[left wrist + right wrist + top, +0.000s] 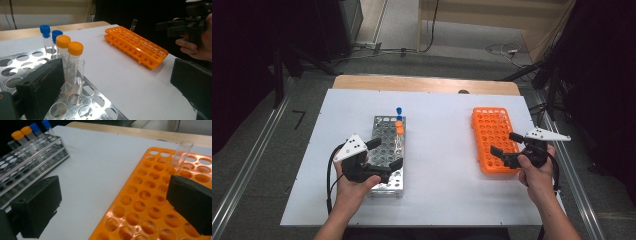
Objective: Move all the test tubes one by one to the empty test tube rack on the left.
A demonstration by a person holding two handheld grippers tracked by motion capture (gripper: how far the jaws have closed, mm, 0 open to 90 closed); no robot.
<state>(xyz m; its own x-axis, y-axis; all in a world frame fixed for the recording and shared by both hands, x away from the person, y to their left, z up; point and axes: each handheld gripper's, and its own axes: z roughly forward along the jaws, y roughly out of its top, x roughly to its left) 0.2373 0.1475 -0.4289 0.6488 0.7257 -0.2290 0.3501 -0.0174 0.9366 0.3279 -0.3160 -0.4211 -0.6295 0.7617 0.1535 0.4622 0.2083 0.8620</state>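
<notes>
The uncapped tube [79, 72] stands upright in the metal rack [388, 155], so left tongs [384, 154] are spread; right tongs [506, 143] are spread over the orange rack [492, 137].

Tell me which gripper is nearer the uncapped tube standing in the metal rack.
Left. The left gripper hovers open just beside the uncapped tube over the metal rack; the right gripper is across the table, over the orange rack.

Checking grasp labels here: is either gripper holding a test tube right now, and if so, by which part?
Nothing is held. The left gripper and the right gripper both stand open with nothing between the jaws.
</notes>
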